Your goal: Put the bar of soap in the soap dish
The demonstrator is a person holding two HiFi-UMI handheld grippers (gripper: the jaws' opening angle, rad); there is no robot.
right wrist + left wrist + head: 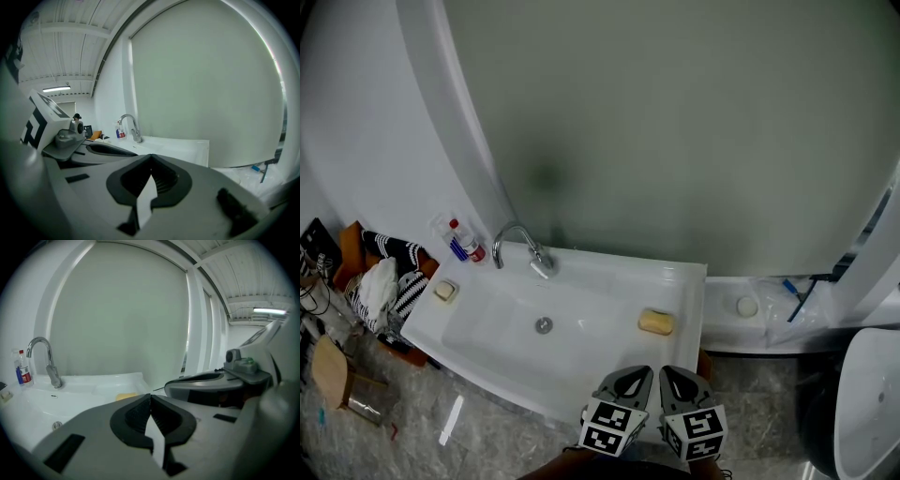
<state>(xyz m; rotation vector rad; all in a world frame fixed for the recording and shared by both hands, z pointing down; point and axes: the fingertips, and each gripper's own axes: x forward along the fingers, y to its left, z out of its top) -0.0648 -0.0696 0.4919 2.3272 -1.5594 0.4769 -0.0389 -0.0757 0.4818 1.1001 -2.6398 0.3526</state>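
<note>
Both my grippers are clamped shut with nothing in them. The left gripper [150,397] has its jaws pressed together, and so does the right gripper [151,159]. They sit side by side, well on my side of the faucet [520,248] and off to its right, over the near rim of the sink [487,370].

The bar of soap [656,322] is the yellow lump to the right of the faucet and a bit closer to me, lying near the right edge of the sink. Neither gripper is touching it.

The soap dish [444,291] is on the other side, left of the faucet on the sink's left corner. There's something pale in it, but I can't tell what. A small bottle [467,242] with a red cap stands just left of the faucet, and the drain [544,325] is right in front of it.
</note>
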